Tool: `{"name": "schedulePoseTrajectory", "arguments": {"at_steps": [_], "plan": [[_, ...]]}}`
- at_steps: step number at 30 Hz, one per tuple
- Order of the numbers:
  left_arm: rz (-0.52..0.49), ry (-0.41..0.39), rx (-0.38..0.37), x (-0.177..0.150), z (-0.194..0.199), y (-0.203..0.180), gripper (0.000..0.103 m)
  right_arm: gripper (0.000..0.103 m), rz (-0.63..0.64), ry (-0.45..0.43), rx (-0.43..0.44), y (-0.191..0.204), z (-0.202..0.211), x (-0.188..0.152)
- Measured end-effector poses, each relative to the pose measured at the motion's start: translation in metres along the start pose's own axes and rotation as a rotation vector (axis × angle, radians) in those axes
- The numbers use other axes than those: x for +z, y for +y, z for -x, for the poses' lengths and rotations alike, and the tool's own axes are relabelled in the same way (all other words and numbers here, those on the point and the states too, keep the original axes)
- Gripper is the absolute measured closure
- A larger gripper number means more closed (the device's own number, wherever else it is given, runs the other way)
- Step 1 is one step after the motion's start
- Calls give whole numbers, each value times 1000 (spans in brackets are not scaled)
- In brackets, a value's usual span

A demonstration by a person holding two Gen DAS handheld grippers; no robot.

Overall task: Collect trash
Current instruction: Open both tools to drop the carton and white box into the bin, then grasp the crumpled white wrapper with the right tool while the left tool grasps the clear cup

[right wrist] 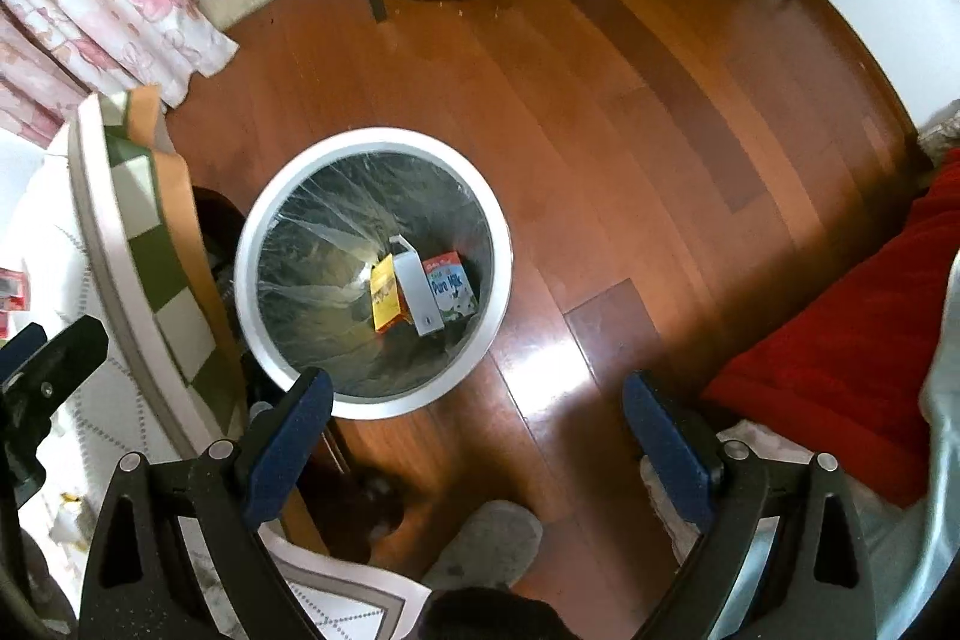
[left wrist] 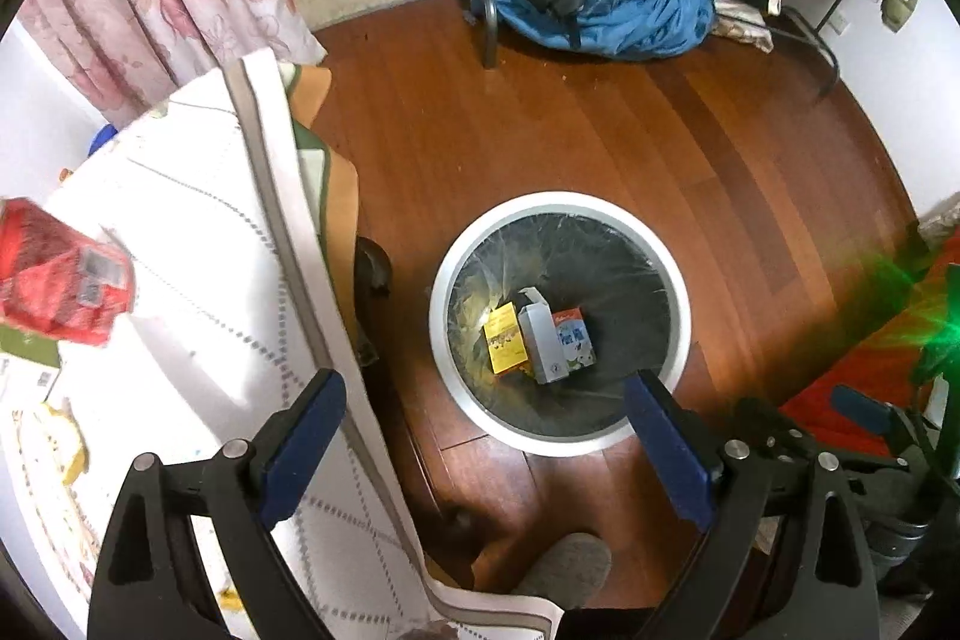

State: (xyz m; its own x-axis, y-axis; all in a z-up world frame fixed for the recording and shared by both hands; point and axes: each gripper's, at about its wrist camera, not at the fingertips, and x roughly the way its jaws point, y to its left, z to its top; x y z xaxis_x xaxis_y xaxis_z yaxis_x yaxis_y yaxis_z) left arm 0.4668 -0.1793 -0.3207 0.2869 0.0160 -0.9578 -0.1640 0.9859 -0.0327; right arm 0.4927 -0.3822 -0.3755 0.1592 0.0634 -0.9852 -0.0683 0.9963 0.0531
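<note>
Hovering above a white-rimmed trash bin point(left wrist: 558, 322) on the wooden floor point(left wrist: 540, 130), both pairs of tongs stand spread wide with nothing between their blue pads. The left tongs point(left wrist: 486, 436) look straight down past the desk point(left wrist: 180, 250), whose pale quilted cover drops off just to their left; the bin sits directly ahead of them, its near rim between the two fingers. The right tongs point(right wrist: 477, 436) hang a little to the bin's right, so the bin lies ahead and to their left.

Inside the lined bin rest three small cartons: a yellow box point(right wrist: 386, 299), a grey carton point(right wrist: 418, 293) with its flap open, and a milk carton point(right wrist: 451, 287).

Trash not yet collected appears to lie on the desk, far to the left of the left tongs: a crumpled red wrapper point(left wrist: 60, 274), blurred at the edge of the view, with flat paper scraps point(left wrist: 30, 358) nearer the tongs. The wrapper looks light, soft and slick, likely to crush and slide rather than resist; a pinch across a bunched fold near its middle would probably hold best. A grey slipper point(right wrist: 486, 544) shows on the floor below the tongs.
</note>
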Motion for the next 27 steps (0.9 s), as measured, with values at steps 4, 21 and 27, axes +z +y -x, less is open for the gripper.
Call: {"name": "schedulePoseTrajectory", "arguments": {"at_steps": [4,21,27], "plan": [[1,-51,-2,-7,34,5,8,4,0,-49,3,2,38,-8],[197,-296,137,-71,197,156,8,4,141,-156,238,132,168,-90],[346,-151,251,-149,151,247,8,5,213,-1,300,209,93,-131]]}}
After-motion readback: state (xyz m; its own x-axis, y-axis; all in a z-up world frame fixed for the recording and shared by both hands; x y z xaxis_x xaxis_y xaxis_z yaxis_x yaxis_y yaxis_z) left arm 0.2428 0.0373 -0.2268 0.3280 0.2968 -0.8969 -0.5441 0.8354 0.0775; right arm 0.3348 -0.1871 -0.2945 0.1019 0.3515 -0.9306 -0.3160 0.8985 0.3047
